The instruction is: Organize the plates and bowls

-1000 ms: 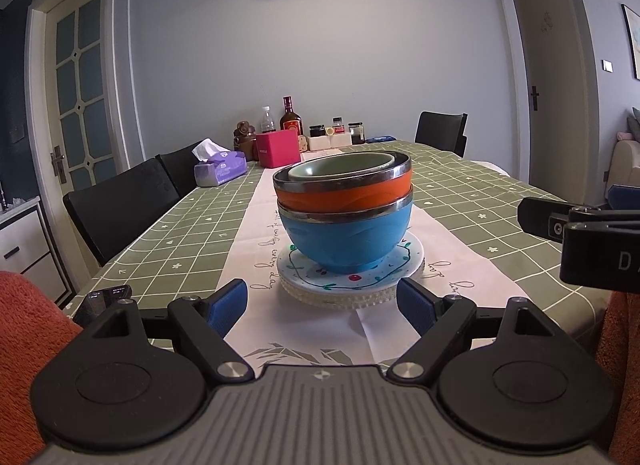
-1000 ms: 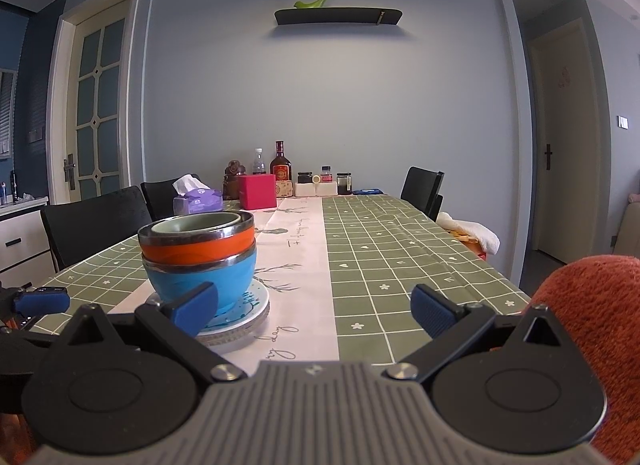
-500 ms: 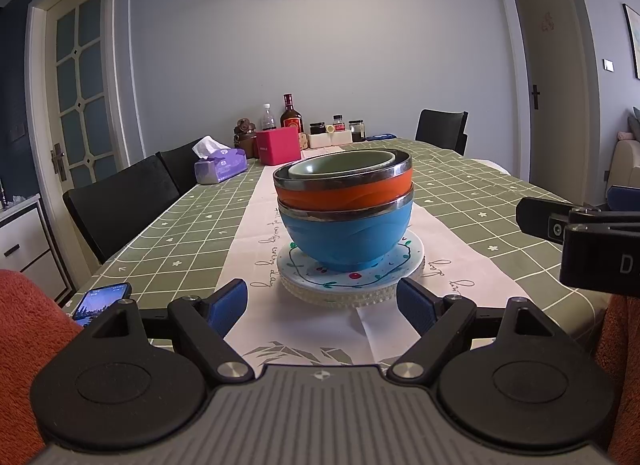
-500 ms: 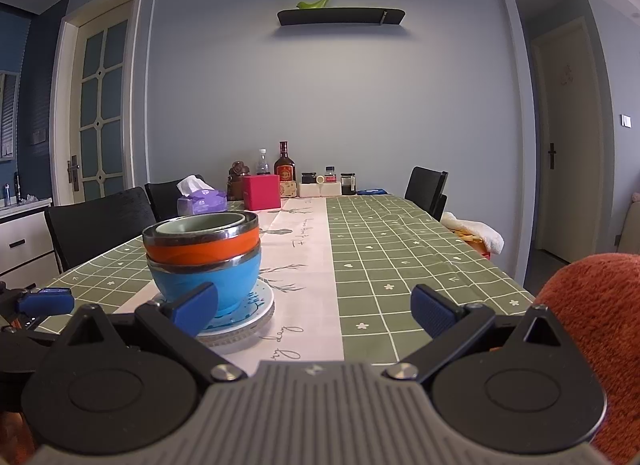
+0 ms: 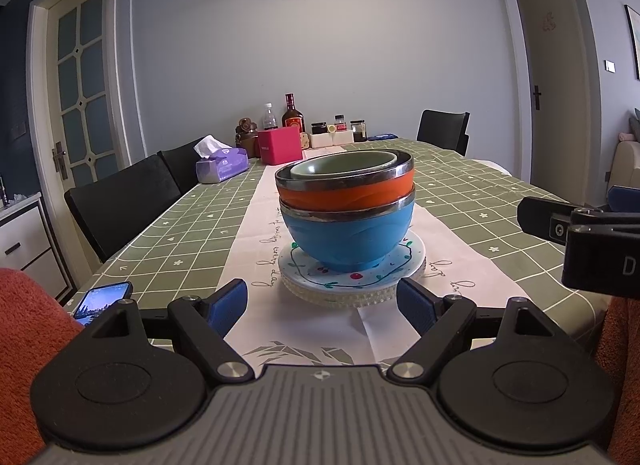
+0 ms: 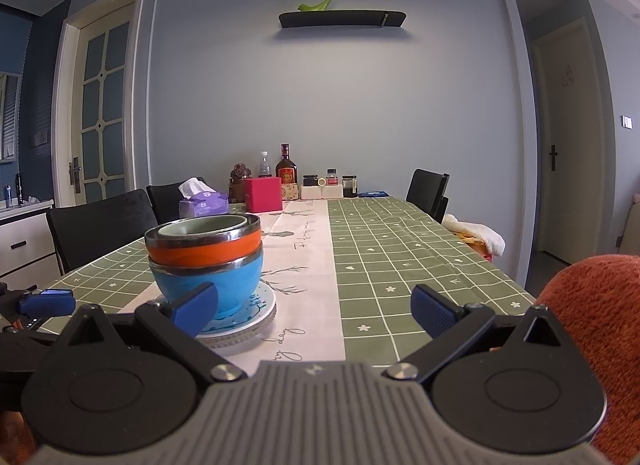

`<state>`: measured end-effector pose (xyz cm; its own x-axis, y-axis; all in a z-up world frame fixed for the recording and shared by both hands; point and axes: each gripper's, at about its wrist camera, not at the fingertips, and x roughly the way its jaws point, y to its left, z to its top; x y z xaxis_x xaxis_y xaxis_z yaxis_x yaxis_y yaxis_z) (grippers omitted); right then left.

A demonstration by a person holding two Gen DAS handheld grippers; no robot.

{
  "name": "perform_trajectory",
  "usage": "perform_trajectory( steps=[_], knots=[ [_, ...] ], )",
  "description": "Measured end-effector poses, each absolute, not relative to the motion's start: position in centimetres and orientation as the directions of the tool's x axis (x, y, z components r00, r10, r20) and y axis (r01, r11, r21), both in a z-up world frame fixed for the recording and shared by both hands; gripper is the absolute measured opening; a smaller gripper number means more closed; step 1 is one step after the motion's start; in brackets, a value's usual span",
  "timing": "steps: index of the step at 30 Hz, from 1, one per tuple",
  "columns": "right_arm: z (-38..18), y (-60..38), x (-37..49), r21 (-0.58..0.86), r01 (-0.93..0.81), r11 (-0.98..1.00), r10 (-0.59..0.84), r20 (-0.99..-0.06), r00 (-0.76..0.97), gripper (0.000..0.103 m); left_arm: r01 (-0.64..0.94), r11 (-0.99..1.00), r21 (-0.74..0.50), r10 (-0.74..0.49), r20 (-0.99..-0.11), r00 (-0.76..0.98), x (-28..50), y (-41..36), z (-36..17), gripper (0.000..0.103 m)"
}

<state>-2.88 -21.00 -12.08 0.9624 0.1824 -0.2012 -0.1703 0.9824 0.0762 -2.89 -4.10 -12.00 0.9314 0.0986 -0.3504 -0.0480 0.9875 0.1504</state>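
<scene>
A stack stands on the white table runner: a blue bowl (image 5: 347, 236) at the bottom, an orange bowl (image 5: 348, 193) with a metal rim in it, and a green bowl (image 5: 344, 165) nested on top. The stack sits on white plates (image 5: 352, 283) with a vine pattern. My left gripper (image 5: 324, 305) is open and empty just in front of the plates. In the right wrist view the stack (image 6: 208, 265) is at the left. My right gripper (image 6: 316, 309) is open and empty, to the right of the stack.
A phone (image 5: 102, 301) lies at the table's near left corner. A tissue box (image 5: 222, 165), a pink box (image 5: 280, 145), bottles and jars stand at the far end. Black chairs (image 5: 124, 205) line the left side; another chair (image 6: 428, 193) stands far right.
Both grippers have risen slightly and drawn a little back from the stack; the phone at the left corner has come into view. Both stay open.
</scene>
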Motion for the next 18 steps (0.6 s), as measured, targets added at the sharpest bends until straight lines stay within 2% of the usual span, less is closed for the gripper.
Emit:
perform_trajectory(
  steps=[18],
  knots=[
    [-12.14, -20.94, -2.93, 0.077, -0.172, 0.982, 0.185, -0.196, 0.963, 0.1, -0.055, 0.988, 0.146, 0.104, -0.347, 0.932, -2.87, -4.07, -11.85, 0.099]
  ],
)
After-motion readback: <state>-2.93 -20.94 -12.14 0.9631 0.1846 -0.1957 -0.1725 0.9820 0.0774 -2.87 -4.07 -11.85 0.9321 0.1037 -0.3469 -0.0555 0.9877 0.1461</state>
